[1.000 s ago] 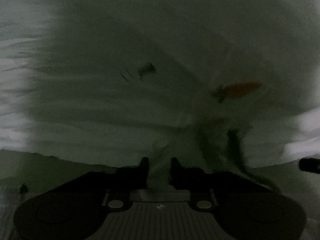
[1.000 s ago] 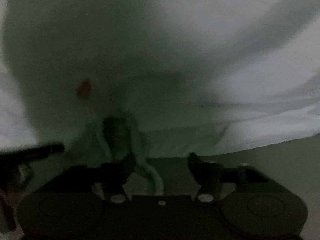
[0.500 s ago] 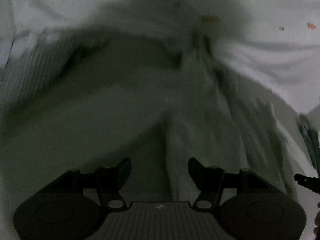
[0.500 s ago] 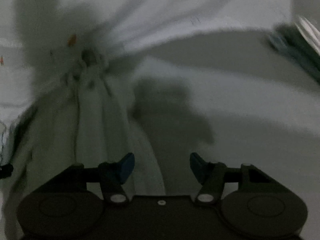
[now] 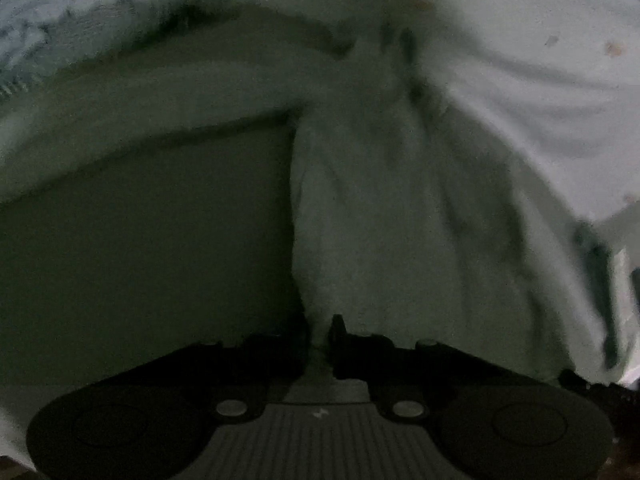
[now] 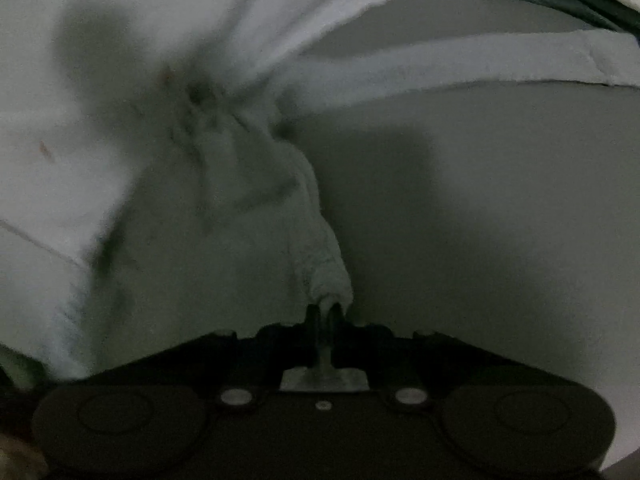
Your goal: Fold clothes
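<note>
Tongs first: the left gripper point(image 5: 320, 340) is clenched tight on a bunched fold of the white garment point(image 5: 400, 200), fingers pressed nearly together with a thin strip of cloth squeezed between them. The right gripper point(image 6: 325, 320) is clamped down too, pinching a rolled, thick hem of that same garment point(image 6: 224, 200), with the knob of fabric poking up just past its fingertips.

Out from the left tongs, the cloth rises in a pleated column and fans wide toward the top and right, where small orange specks point(image 5: 612, 49) dot the pale fabric. A hemmed edge arcs off to the left, over the dim worktop point(image 5: 140, 240).

Out from the right tongs, the wrinkles gather to a dark puckered knot up and left, and a flat hemmed band point(image 6: 460, 64) stretches off to the right above the bare grey worktop point(image 6: 500, 240). Lighting is poor and the edges are blurred.
</note>
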A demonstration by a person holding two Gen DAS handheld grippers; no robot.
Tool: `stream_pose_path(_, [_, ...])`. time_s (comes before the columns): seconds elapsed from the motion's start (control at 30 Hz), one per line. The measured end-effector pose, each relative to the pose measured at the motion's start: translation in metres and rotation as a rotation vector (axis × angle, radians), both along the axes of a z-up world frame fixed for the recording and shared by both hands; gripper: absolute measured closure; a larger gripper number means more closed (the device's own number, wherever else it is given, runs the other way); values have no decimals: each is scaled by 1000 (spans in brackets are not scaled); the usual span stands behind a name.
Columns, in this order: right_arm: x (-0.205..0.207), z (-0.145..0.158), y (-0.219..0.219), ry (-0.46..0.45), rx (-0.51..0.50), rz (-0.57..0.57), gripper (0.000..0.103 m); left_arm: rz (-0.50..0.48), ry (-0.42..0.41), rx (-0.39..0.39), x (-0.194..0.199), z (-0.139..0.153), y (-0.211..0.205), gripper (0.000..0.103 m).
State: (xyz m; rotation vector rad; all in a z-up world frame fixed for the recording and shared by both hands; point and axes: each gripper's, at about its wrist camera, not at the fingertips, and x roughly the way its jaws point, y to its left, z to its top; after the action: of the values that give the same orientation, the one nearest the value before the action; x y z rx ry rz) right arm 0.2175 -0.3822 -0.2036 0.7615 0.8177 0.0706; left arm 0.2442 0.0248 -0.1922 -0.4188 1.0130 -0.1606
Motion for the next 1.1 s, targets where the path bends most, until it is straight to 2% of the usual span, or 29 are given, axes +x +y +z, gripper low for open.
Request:
stream_pose_path(0.07, [-18, 14, -13, -75, 123, -49, 100, 11, -41, -36, -14, 25, 6, 91])
stream_pose_path(0.1, [-25, 17, -17, -86, 145, -66, 100, 23, -44, -12, -20, 29, 6, 91])
stream_pose_path(0.13, [-28, 13, -17, -61, 109, -60, 100, 36, -23, 25, -24, 23, 7, 91])
stream_pose_path(0.17, [-26, 5, -15, -10, 49, -39, 101, 61, 31, 34, -24, 7, 10, 91])
stream_pose_path(0.2, [-22, -7, -12, 55, -13, -17, 101, 92, 90, 28, -25, -8, 14, 91])
stream_pose_path(0.23, [-21, -13, -11, 75, -5, -20, 101, 139, 144, -23, -27, -16, 19, 92])
stream_pose_path(0.3, [-27, -14, -13, 40, 126, -66, 101, 152, 109, -68, -34, -6, 20, 91])
stream_pose_path(0.33, [-29, -10, -11, 12, 142, -69, 101, 131, 75, -20, -37, 2, 14, 90])
stream_pose_path(0.37, [-30, -4, -7, -4, 86, -50, 101, 110, 42, 28, -39, 10, 9, 90])
stream_pose_path(0.4, [-28, -4, -2, 18, 10, -25, 100, 94, 22, 73, -40, 14, 4, 87])
stream_pose_path(0.47, [-15, -20, 5, 135, -114, 45, 100, 109, 111, 114, -31, -6, -2, 84])
stream_pose_path(0.53, [-7, -25, 9, 204, -183, 83, 97, 159, 198, 96, -26, -21, 3, 76])
stream_pose_path(0.57, [-5, -22, 10, 200, -198, 95, 88, 184, 200, 86, -26, -20, 7, 75])
stream_pose_path(0.6, [-4, -17, 10, 192, -222, 93, 68, 207, 192, 87, -27, -17, 9, 71])
stream_pose_path(0.63, [-5, -11, 7, 176, -256, 76, 58, 233, 178, 108, -29, -13, 11, 64])
stream_pose_path(0.67, [-8, -6, 2, 154, -292, 51, 52, 258, 164, 128, -30, -8, 12, 61])
stream_pose_path(0.73, [-10, -4, -16, 137, -322, -8, 53, 299, 146, 158, -25, 2, 13, 51])
stream_pose_path(0.8, [-4, -5, -39, 137, -326, -93, 53, 318, 124, 163, -24, 7, 13, 48])
stream_pose_path(0.83, [0, -9, -52, 141, -324, -141, 53, 317, 111, 169, -22, 10, 8, 43])
stream_pose_path(0.93, [13, -16, -90, 138, -319, -300, 52, 274, 93, 239, -5, 10, -16, 35])
stream_pose_path(1.03, [26, -24, -129, 137, -372, -459, 51, 200, 74, 323, 11, 2, -44, 29])
stream_pose_path(1.1, [34, -28, -157, 134, -404, -558, 45, 158, 75, 368, 24, -8, -59, 29])
